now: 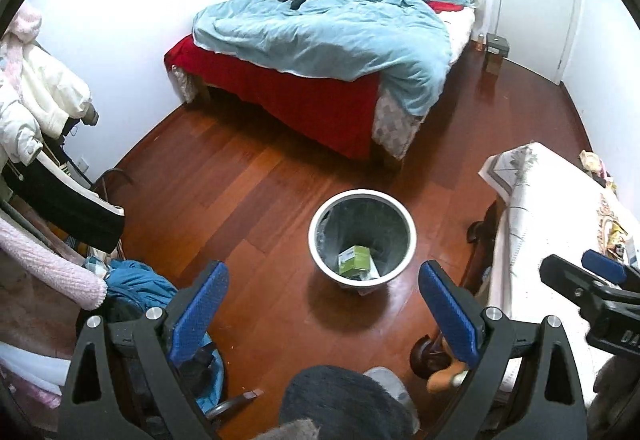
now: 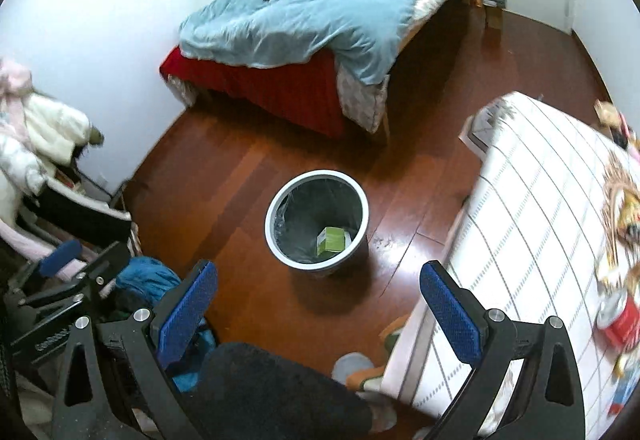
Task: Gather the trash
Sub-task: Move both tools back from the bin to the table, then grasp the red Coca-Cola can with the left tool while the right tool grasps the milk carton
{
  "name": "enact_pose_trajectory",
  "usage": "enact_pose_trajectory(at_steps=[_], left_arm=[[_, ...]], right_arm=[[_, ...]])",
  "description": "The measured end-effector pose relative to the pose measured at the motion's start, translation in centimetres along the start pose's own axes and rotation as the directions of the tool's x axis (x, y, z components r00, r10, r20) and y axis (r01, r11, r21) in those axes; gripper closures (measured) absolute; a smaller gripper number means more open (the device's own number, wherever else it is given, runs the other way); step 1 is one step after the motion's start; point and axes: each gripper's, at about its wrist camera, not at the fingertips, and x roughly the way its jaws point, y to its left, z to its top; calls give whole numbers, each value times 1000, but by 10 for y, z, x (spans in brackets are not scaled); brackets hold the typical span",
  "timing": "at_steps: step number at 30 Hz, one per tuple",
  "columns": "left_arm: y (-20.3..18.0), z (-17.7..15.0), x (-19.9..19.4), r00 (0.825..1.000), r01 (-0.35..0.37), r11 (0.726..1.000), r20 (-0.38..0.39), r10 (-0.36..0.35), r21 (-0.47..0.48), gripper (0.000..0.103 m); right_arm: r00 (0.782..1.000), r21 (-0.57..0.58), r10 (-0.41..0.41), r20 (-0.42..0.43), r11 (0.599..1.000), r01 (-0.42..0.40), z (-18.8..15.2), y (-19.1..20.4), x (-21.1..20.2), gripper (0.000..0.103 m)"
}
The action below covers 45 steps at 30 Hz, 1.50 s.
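Both tools hang spread and empty, the left tool (image 1: 324, 304) and right tool (image 2: 319, 300), above the floor. Between them stands the bin (image 1: 362, 238) holding a green box (image 1: 355, 260), ready for more; at right, litter, including a red can (image 2: 618, 318), lies near the table's (image 2: 532, 176) far edge.

Each gripper (image 1: 324, 304) is black, with blue textured pads (image 1: 448, 314) and silver screws (image 1: 493, 314).
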Motion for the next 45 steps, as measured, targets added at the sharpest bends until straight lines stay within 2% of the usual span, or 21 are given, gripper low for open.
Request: enact_pose_trajectory(at_steps=[5,9,12,15,18,20,22,24,27,30,32,33,34,35,36,38,39,41,42,43,45], left_arm=[[-47,-8,-20,997,71,996,8,-72,50,6],[-117,-25,-24,986,165,978,-34,-162,129,6],[-179,-45,-17,971,234,949,-99,-218,212,6],[-243,-68,-10,955,289,911,-162,-250,294,6],[-300,-94,2,941,324,876,-219,-259,357,6],[-333,-108,13,934,338,853,-252,-252,397,6],[-365,-124,25,926,355,822,-285,-246,445,6],[-388,-135,30,930,348,799,-291,-227,490,6],[-417,-144,28,933,352,737,-284,-223,577,6],[-443,-148,16,927,374,623,-273,-256,687,6],[-464,-148,4,927,365,506,-253,-277,782,6],[-475,-148,-1,928,351,439,-244,-282,827,6],[-489,-151,-7,930,327,356,-231,-285,875,6],[-499,-153,-10,932,306,295,-222,-286,905,6],[-513,-158,-12,937,271,194,-211,-280,943,6],[-530,-162,-13,936,243,69,-216,-277,968,6],[-535,-162,-11,935,250,35,-232,-269,968,6],[-548,-167,-1,928,284,-70,-293,-229,956,7],[-551,-170,2,927,288,-98,-303,-220,953,7],[-556,-176,9,929,293,-150,-318,-188,944,7],[-561,-184,19,928,302,-207,-336,-160,931,7]], right_arm=[[1000,125,-7,22,992,4,-27,-56,-46,1],[996,245,-87,7,966,83,-63,-131,-86,1],[984,327,-177,-16,929,173,-91,-189,-113,1],[962,411,-265,-63,872,267,-120,-255,-136,1],[925,469,-347,-152,799,376,-155,-327,-150,1],[902,469,-374,-215,771,431,-172,-366,-149,1],[881,455,-383,-279,755,472,-185,-397,-137,1],[865,439,-385,-321,749,496,-192,-418,-125,2],[844,412,-393,-365,745,525,-201,-443,-109,8],[839,409,-382,-386,745,527,-204,-458,-96,13],[846,426,-359,-394,745,514,-208,-467,-94,25],[853,441,-341,-396,743,503,-212,-473,-93,30],[859,459,-329,-392,739,493,-215,-477,-94,32],[868,475,-316,-383,739,478,-216,-480,-95,33],[877,492,-301,-376,737,464,-217,-483,-97,33],[888,518,-277,-366,732,442,-219,-487,-100,34],[898,542,-257,-358,726,424,-221,-489,-101,34],[906,569,-239,-350,714,408,-225,-495,-104,34],[910,583,-229,-345,708,399,-227,-497,-105,34],[914,596,-221,-341,701,392,-229,-498,-106,34],[917,605,-215,-337,696,386,-231,-499,-109,34]])
